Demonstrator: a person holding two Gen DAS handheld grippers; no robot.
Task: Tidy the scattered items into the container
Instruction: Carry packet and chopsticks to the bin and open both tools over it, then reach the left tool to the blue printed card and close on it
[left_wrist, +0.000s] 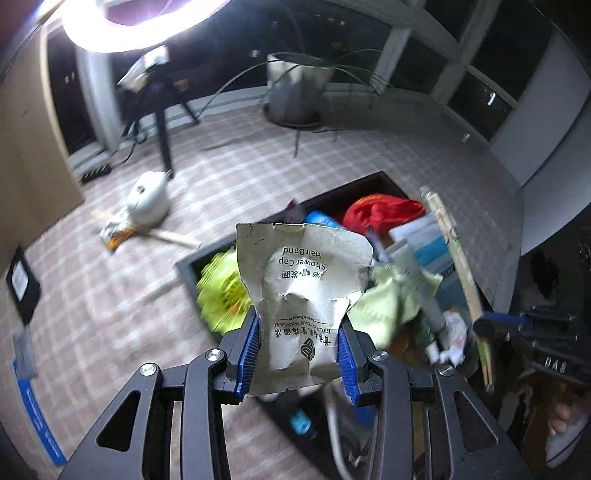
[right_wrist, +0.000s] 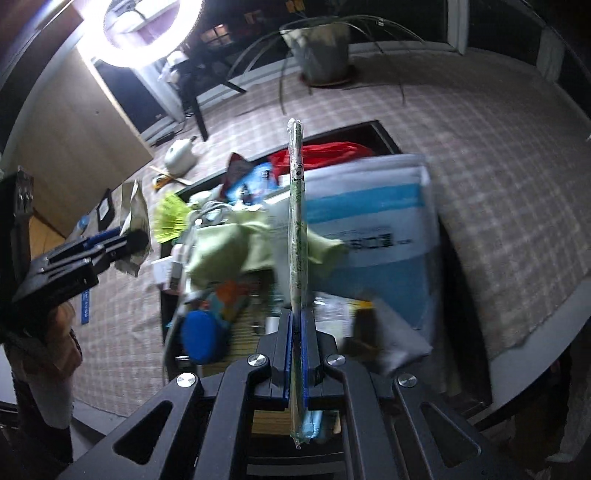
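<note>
My left gripper (left_wrist: 300, 325) is shut on a crumpled grey shower-cap packet (left_wrist: 303, 280), held upright above the near-left edge of the dark container (left_wrist: 188, 264). The same packet (right_wrist: 135, 221) shows at the left in the right wrist view. My right gripper (right_wrist: 296, 321) is shut on a long wrapped pair of chopsticks (right_wrist: 297, 221), which stands up over the container's contents; the chopsticks (left_wrist: 458, 266) also show at the right in the left wrist view. The container (right_wrist: 388, 136) is piled with a red cloth (left_wrist: 380, 210), a pale green cloth (right_wrist: 236, 243), a yellow-green item (left_wrist: 218, 291), blue-and-white packets (right_wrist: 373, 236).
On the checked cloth (left_wrist: 110, 288) beyond the container lie a small white pot-like object (left_wrist: 147, 199), a wooden stick (left_wrist: 173, 238) and an orange wrapper (left_wrist: 114, 236). A potted plant (left_wrist: 295, 88), a ring light (left_wrist: 133, 26) and a dark stand (left_wrist: 162, 125) are farther back.
</note>
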